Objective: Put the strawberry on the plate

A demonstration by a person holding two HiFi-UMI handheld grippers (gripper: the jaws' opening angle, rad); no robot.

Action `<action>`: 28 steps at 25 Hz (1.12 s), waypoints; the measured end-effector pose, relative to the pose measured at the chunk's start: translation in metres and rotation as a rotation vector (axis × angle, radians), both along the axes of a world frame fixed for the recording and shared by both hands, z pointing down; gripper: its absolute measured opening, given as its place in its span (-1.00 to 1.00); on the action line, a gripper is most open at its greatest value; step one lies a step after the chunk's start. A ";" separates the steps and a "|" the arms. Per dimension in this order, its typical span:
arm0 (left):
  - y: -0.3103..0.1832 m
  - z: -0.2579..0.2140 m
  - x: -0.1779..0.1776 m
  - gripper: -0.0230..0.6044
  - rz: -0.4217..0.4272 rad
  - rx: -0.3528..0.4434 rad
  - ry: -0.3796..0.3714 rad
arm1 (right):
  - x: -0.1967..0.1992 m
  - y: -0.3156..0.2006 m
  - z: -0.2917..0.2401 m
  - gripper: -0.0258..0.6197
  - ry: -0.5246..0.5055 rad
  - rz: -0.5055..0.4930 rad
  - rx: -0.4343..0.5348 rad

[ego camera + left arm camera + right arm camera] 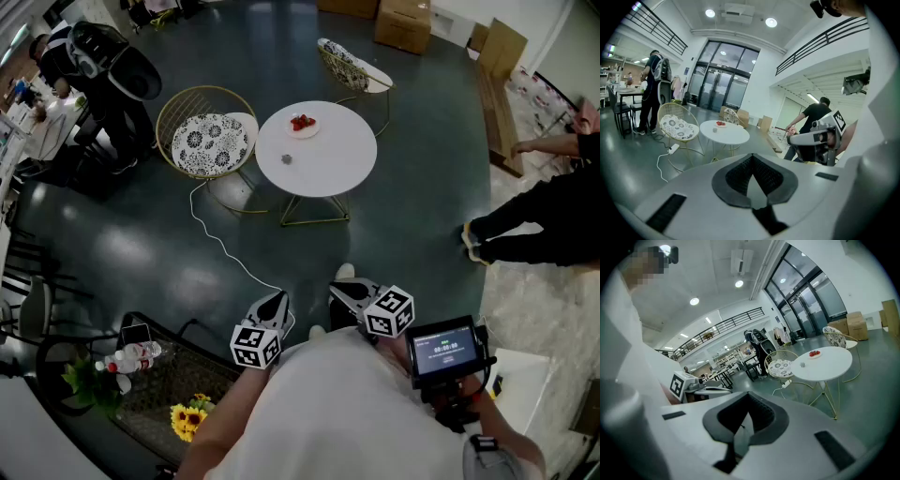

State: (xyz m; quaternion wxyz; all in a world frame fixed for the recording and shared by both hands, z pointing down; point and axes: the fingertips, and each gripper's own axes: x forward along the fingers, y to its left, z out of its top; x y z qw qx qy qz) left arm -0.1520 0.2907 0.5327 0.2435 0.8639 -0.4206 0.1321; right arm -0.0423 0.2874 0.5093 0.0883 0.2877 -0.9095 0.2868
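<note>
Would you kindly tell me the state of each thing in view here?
left gripper: shut, empty
right gripper: shut, empty
plate: flat on the white table, holding strawberries
screen: lit

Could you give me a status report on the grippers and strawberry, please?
Left gripper, right gripper: jaws shut, empty. Red strawberries on small white plate, round white table ahead. White cable on floor between.

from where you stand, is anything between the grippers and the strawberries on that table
Mostly open floor. A white cable snakes across it from near the left gripper toward the chair. On the table, a small grey object sits before the strawberries.
</note>
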 end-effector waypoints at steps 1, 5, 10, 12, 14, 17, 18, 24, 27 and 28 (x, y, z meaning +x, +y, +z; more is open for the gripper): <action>-0.002 0.000 0.003 -0.90 0.000 0.006 0.002 | 0.004 -0.002 0.000 -0.90 -0.005 0.013 0.007; -0.003 -0.004 0.015 -0.91 0.007 0.030 0.006 | 0.016 -0.006 -0.006 -0.90 -0.027 0.038 0.037; -0.005 -0.020 0.023 -0.90 0.018 0.076 -0.003 | 0.023 -0.015 -0.015 -0.90 -0.010 0.032 0.067; 0.004 -0.022 0.031 -0.91 0.036 0.072 -0.008 | 0.027 -0.012 -0.020 -0.90 -0.007 0.038 0.064; 0.012 -0.021 0.036 -0.90 0.052 0.066 -0.012 | 0.030 -0.008 -0.020 -0.90 -0.005 0.048 0.058; 0.013 -0.020 0.033 -0.91 0.056 0.070 -0.016 | 0.025 -0.006 -0.016 -0.90 -0.007 0.053 0.056; 0.012 -0.021 0.032 -0.91 0.056 0.073 -0.018 | 0.024 -0.006 -0.015 -0.90 -0.008 0.053 0.055; 0.010 -0.022 0.031 -0.90 0.056 0.075 -0.025 | 0.027 -0.008 -0.012 -0.90 -0.008 0.066 0.047; 0.008 -0.021 0.028 -0.90 0.052 0.076 -0.025 | 0.026 -0.010 -0.011 -0.90 -0.007 0.074 0.047; 0.007 -0.020 0.028 -0.90 0.050 0.076 -0.023 | 0.025 -0.010 -0.011 -0.90 -0.005 0.075 0.046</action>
